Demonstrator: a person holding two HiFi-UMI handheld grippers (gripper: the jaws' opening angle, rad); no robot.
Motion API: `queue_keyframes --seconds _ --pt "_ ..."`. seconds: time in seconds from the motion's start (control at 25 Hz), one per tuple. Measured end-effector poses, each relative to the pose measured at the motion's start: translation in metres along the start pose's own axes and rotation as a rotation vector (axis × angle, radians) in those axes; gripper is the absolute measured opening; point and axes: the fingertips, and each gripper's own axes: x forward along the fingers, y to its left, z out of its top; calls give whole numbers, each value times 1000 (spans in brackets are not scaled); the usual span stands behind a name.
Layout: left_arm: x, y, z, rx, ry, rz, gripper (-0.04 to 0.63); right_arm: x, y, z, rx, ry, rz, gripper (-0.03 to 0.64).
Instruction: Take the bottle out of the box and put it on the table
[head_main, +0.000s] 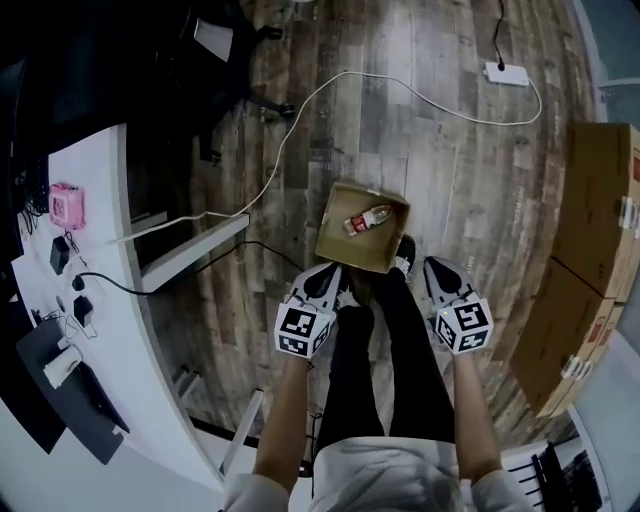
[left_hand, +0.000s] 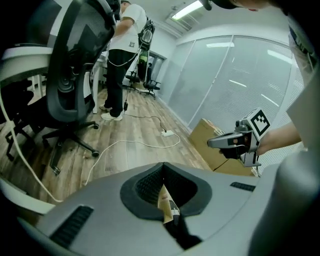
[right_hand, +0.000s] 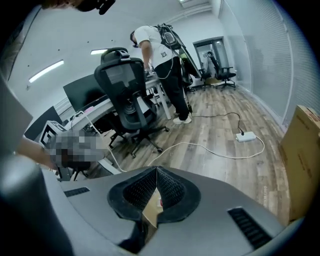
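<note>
**Over the box on the floor, both grippers closed and empty**

Out in front of the person, the left gripper (head_main: 328, 274) and the right gripper (head_main: 437, 268) are held side by side, both tilted downward, each with its marker cube nearest the forearm. In the left gripper view the two jaws meet at their tips with nothing between them. The right gripper view shows the same: its jaws are together and hold nothing. A sliver of brown cardboard shows through the gap behind the closed tips in both views.

Just ahead of the grippers, between them, an open cardboard box (head_main: 343, 250) stands on the wooden floor (head_main: 430, 150) at the person's feet. The bottle (head_main: 370, 219) lies on its side inside the box, with a red label around its middle. Neither gripper touches the box or the bottle.

A white cable (head_main: 300, 108) runs across the floor to a power strip (head_main: 505, 73) at the far side. Along the left curves a white desk (head_main: 150, 400) bearing a pink object (head_main: 67, 206) and dark cables. Large brown cartons (head_main: 590, 260) are stacked on the right. The right gripper view also shows a black office chair (right_hand: 127, 95) and, behind it, another person (right_hand: 162, 50) standing at the desks.
</note>
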Motion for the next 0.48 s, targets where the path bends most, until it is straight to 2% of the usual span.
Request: queue_keyframes --seconds 0.16,0.28,0.48 --pt "45 12 -33 62 12 -64 15 20 -13 -36 60 -4 -25 40" --pt "80 13 -60 135 42 -118 15 38 -22 -58 77 -8 -48 40" --pt "135 11 -104 230 88 -166 15 56 -29 -91 97 -20 -68 40"
